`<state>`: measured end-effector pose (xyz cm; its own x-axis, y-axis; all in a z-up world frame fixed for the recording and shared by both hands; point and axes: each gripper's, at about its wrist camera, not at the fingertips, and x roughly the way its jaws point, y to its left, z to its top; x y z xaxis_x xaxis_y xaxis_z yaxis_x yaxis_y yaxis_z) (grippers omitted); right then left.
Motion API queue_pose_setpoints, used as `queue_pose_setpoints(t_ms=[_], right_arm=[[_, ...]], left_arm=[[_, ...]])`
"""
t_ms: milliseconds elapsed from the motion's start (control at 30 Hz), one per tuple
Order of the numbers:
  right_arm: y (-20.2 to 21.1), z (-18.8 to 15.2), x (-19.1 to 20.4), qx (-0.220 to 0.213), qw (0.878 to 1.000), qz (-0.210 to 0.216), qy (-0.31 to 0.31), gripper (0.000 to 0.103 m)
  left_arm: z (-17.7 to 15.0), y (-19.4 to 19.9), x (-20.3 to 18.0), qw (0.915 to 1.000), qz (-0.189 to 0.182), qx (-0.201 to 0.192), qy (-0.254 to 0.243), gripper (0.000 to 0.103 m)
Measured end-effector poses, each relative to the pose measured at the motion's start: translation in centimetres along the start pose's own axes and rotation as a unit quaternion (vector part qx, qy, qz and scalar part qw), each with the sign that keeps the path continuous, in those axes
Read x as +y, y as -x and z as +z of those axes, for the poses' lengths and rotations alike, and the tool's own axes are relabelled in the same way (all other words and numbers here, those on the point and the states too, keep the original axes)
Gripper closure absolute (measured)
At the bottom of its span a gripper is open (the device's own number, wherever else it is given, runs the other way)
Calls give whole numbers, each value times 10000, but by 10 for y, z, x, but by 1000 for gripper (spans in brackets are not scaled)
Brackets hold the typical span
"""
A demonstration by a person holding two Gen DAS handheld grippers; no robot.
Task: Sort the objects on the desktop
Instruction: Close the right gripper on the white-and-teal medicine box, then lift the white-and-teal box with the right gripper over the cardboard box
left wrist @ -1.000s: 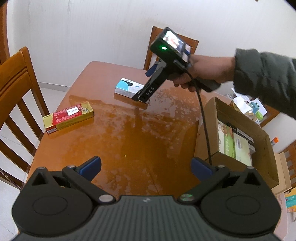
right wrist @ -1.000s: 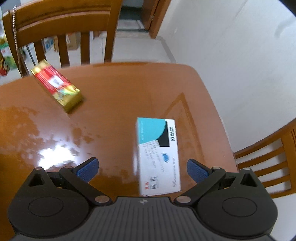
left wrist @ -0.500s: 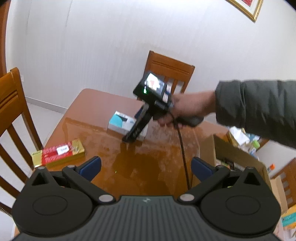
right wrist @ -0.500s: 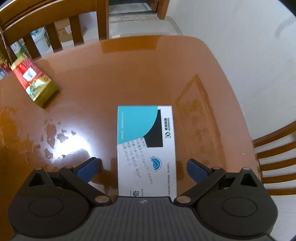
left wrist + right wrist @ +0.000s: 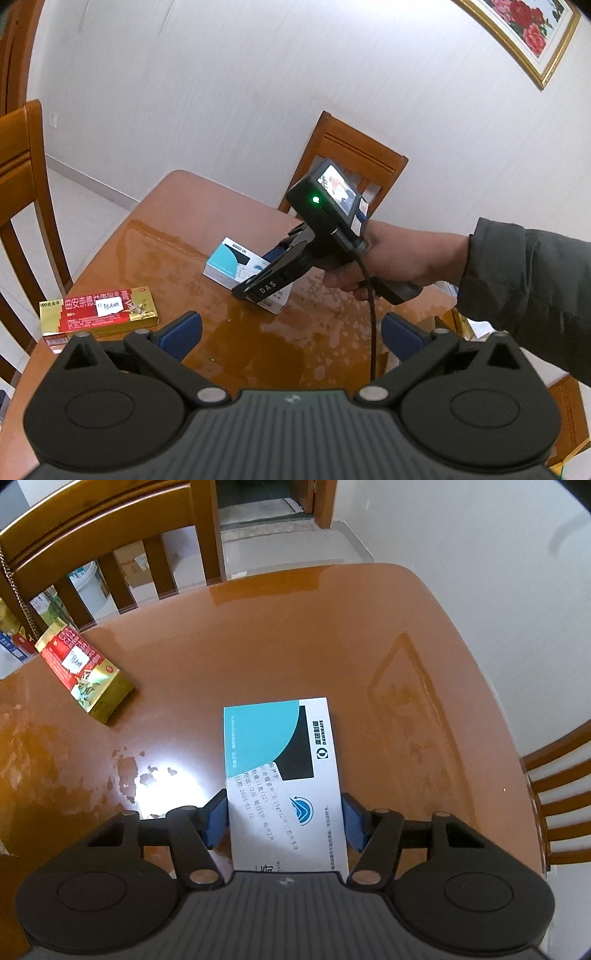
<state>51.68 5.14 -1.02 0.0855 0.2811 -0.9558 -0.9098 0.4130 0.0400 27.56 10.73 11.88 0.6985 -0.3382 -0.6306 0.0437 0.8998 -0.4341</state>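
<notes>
Now, view by view.

Left wrist view:
- left gripper (image 5: 291,328): jaws wide apart, nothing between the 2 blue pads; it hangs over the near part of the table (image 5: 177,229).
- right gripper (image 5: 258,275): held in the person's right hand (image 5: 391,262), pointing steeply down onto the white box (image 5: 236,267); its fingers straddle the box's near end.
- white box: flat on the table, toward the far edge, teal patch facing up.
- red box (image 5: 99,310): flat near the left table edge, well apart from the white one.
- chairs: 1 behind the far edge (image 5: 351,158), 1 at left (image 5: 22,177).
- picture (image 5: 524,33): framed flowers on the wall, top right.

Right wrist view:
- right gripper (image 5: 284,821): jaws have just been closing, with the white box (image 5: 280,771) between them; both blue pads sit against its long sides, gripping it.
- white box: resting on the table (image 5: 258,627), long axis running away from the camera.
- red box (image 5: 86,674): at left, near the table edge, beside a chair (image 5: 99,528).
</notes>
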Motion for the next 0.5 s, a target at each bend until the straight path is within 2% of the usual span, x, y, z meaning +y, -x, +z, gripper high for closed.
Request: queue_pose_setpoints(t_ms=[167, 300, 500], right_arm=[[23, -11, 17, -96, 9999, -28, -94, 36], [58, -20, 44, -189, 9998, -113, -10, 36], [119, -39, 85, -297, 9987, -227, -358, 36]], left_arm=[[-1, -2, -2, 9998, 47, 132, -121, 0], [-2, 3, -7, 9997, -59, 153, -192, 0], [-8, 24, -26, 9989, -282, 157, -340, 0]])
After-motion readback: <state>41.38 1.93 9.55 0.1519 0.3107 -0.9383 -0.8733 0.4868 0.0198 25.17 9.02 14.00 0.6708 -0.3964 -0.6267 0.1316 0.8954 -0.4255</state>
